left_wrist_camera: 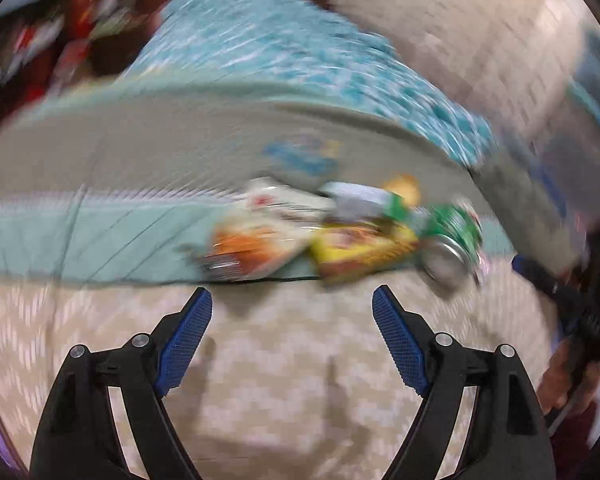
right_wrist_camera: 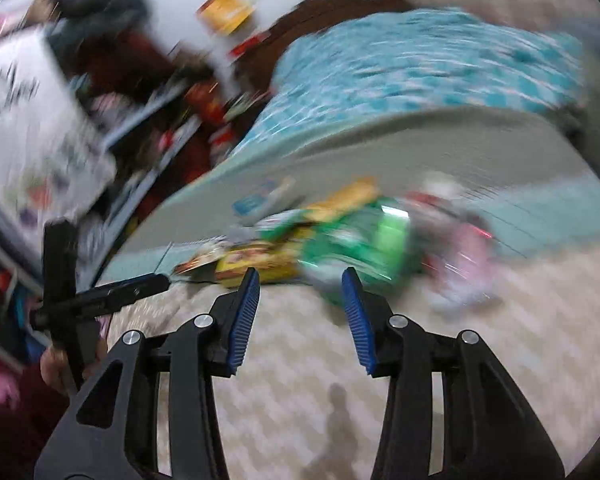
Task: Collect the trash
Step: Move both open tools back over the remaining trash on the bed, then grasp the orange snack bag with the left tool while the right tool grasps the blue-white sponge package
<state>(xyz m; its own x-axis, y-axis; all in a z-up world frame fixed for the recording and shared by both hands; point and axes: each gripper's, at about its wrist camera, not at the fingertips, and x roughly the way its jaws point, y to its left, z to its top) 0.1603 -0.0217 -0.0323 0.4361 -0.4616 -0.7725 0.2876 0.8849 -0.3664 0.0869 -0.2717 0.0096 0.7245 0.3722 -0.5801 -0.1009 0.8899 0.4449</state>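
Note:
Both views are motion-blurred. A pile of trash lies on a pale teal mat [left_wrist_camera: 80, 240]: an orange-and-white wrapper [left_wrist_camera: 256, 244], a yellow wrapper [left_wrist_camera: 360, 252] and a green can [left_wrist_camera: 454, 236]. My left gripper [left_wrist_camera: 292, 300] is open and empty, just short of the pile over the patterned floor. My right gripper [right_wrist_camera: 300, 280] is open and empty, close to the green can [right_wrist_camera: 364, 244], with the yellow wrapper [right_wrist_camera: 256, 264] to its left and a pink wrapper [right_wrist_camera: 468, 256] to its right. The left gripper also shows in the right wrist view [right_wrist_camera: 140, 286].
A bed with a teal patterned cover [left_wrist_camera: 292, 52] stands behind the mat. Cluttered dark shelves [right_wrist_camera: 148, 120] stand at the left. A blue-and-white packet [left_wrist_camera: 300, 156] lies further back on the mat. The right gripper's body [left_wrist_camera: 560, 292] is at the right edge.

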